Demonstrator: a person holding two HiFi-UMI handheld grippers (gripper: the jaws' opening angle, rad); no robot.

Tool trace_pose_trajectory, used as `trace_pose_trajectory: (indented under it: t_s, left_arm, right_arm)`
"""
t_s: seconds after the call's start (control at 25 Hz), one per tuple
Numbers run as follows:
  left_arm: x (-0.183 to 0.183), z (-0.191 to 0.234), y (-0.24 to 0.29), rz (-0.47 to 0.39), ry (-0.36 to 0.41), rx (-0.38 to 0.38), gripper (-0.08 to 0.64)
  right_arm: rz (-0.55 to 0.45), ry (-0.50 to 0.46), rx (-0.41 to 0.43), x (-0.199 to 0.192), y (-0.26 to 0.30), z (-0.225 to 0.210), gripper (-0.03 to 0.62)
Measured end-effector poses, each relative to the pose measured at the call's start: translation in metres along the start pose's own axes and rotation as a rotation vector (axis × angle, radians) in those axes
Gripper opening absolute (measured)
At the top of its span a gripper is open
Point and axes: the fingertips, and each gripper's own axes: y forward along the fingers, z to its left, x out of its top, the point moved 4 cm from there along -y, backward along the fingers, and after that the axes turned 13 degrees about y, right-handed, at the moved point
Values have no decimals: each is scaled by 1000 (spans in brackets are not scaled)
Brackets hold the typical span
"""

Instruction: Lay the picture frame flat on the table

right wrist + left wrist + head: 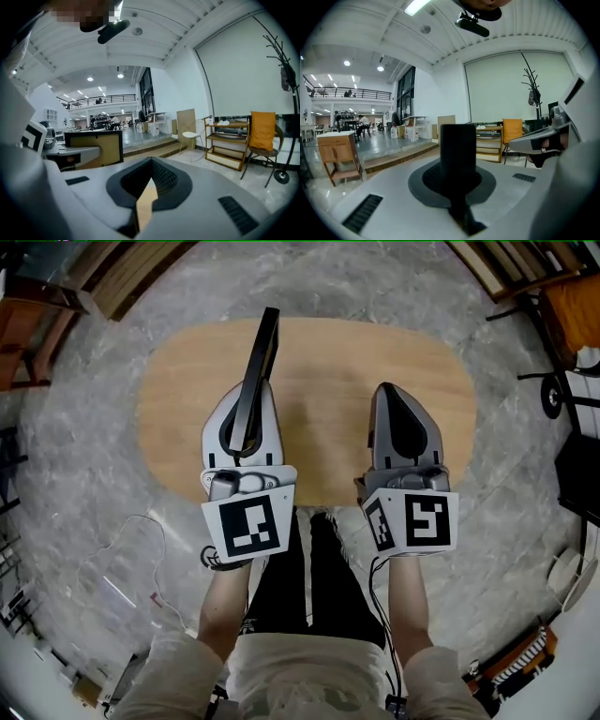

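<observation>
The left tool (246, 401) pinches the near end of the picture frame (265, 341), held on edge over the counter (375, 352) with its long axis running away from the person, while the right tool (386, 395) waits beside it, pressed together and empty.

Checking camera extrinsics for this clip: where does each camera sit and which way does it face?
Head view: on the person's head, facing steeply down at the table; shows forearms, legs, left gripper and right gripper.
Left gripper view: on that gripper, facing along jaws shut on the picture frame, into a hall.
Right gripper view: on that gripper, facing along shut, empty jaws.
Shared: each gripper view catches the other gripper.
</observation>
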Motion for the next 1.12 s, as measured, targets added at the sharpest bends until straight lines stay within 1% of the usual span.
trace_pose_trajectory:
  t_s: [0.16, 0.36, 0.56, 0.64, 0.72, 0.84, 1.0, 1.12]
  left_arm:
    - [-46, -18, -1, 50, -36, 3, 18]
    - [-88, -32, -14, 99, -15, -8, 18]
    - [-101, -35, -23, 119, 8, -3, 18]
    - [-101, -34, -24, 126, 46, -5, 18]
    - [-103, -34, -21, 162, 139, -23, 18]
    - [-113, -42, -8, 230, 340, -40, 18]
    - [-132, -60, 14, 269, 624, -77, 18]
    - [-155, -72, 30, 333, 806, -117, 18]
  right_arm:
    - [63, 9, -4, -50, 4, -12, 6]
    - [120, 5, 0, -96, 0, -15, 8]
    - [140, 7, 15, -109, -5, -11, 8]
    - [143, 1, 22, -109, -6, -8, 7]
    - [147, -16, 28, -108, -6, -5, 8]
    - [151, -43, 32, -106, -4, -5, 7]
    - [165, -53, 31, -108, -4, -11, 8]
    - [183, -63, 22, -114, -6, -17, 8]
